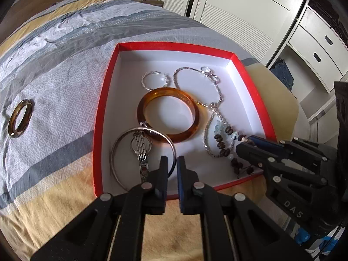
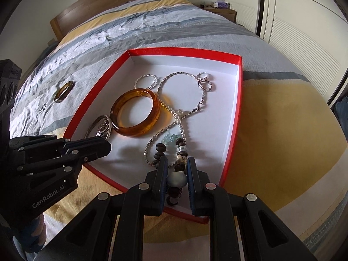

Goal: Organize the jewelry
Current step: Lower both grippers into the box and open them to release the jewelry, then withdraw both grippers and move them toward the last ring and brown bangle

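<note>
A red box (image 1: 100, 130) with a white inside lies on the bed and holds an amber bangle (image 1: 187, 132), a silver bangle (image 1: 115, 150), a metal watch (image 1: 139, 145), a silver chain (image 1: 219, 93), rings (image 1: 207, 70) and a thin silver bracelet (image 1: 144, 80). My left gripper (image 1: 173, 163) is open a little, and the silver bangle's rim runs through the narrow gap. In the right wrist view my right gripper (image 2: 177, 171) is shut on the beaded bracelet (image 2: 161, 148) at the box's near edge (image 2: 235, 113). A brown bangle (image 1: 11, 122) lies on the bedspread, left of the box.
The striped grey and yellow bedspread (image 2: 271, 119) surrounds the box. A small silver piece (image 2: 43, 107) lies near the brown bangle (image 2: 59, 96). White wardrobe doors (image 1: 235, 10) and drawers (image 1: 322, 43) stand beyond the bed. A wooden headboard (image 2: 91, 6) is at the far end.
</note>
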Tool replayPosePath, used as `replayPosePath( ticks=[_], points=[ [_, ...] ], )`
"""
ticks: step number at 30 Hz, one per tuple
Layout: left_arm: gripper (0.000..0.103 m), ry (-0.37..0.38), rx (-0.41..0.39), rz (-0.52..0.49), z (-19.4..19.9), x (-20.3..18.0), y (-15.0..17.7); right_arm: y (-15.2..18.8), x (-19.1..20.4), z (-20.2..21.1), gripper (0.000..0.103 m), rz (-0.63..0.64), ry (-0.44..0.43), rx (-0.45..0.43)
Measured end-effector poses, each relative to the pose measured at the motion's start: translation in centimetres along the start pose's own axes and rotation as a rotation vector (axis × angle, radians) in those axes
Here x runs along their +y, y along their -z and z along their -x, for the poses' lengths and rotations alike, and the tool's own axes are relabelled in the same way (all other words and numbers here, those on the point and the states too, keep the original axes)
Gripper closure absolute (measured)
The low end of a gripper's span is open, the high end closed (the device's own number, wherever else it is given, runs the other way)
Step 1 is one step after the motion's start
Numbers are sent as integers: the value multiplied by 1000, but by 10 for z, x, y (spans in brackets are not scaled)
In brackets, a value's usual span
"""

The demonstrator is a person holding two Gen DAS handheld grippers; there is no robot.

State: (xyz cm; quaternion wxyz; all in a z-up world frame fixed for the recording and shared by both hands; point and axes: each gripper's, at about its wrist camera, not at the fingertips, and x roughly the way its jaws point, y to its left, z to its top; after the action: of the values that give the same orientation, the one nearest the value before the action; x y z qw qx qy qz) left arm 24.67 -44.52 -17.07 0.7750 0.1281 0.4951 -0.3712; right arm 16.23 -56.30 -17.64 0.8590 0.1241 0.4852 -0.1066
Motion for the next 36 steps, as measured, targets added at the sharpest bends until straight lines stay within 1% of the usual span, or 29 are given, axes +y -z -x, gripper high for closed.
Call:
replayPosePath(
  ticks=[1, 2, 3, 4, 6, 7, 9, 14, 20, 23, 25, 27, 30, 36],
  points=[
    [92, 0, 0, 3, 1, 0, 1, 1, 0, 1, 84, -1, 0, 2],
    [90, 0, -2, 8, 3, 1, 1, 2, -1, 3, 80, -3, 0, 3],
    [85, 0, -6, 12, 6, 2, 1, 3, -1, 5, 78, -5, 0, 3],
    [79, 0, -14, 18, 10, 2, 1, 4, -1, 7, 77, -7, -1, 1],
    [73, 2, -30, 24, 17, 4, -1, 6, -2, 14, 77, -10, 1, -3],
    [72, 1, -38, 25, 22, 3, -2, 7, -1, 18, 76, -13, 6, -8],
    [72, -4, -49, 24, 30, 2, -4, 8, -1, 29, 72, -18, 14, -21],
    [71, -18, -99, 26, 60, -1, -6, 9, -2, 61, 70, -29, 32, -62],
    [71, -67, -211, 57, 112, 3, 3, 13, 5, 108, 63, -30, 50, -121],
    [71, -115, -252, 64, 138, 7, 12, 16, 16, 130, 59, -19, 52, -148],
    [71, -145, -274, 67, 155, 9, 20, 21, 28, 147, 58, -8, 46, -167],
    [71, -160, -293, 73, 175, 14, 30, 26, 39, 160, 56, 3, 40, -182],
    [71, -168, -323, 86, 204, 22, 45, 33, 58, 178, 56, 27, 30, -203],
    [71, -214, -393, 118, 260, 42, 81, 52, 99, 213, 55, 66, -5, -246]
  ],
)
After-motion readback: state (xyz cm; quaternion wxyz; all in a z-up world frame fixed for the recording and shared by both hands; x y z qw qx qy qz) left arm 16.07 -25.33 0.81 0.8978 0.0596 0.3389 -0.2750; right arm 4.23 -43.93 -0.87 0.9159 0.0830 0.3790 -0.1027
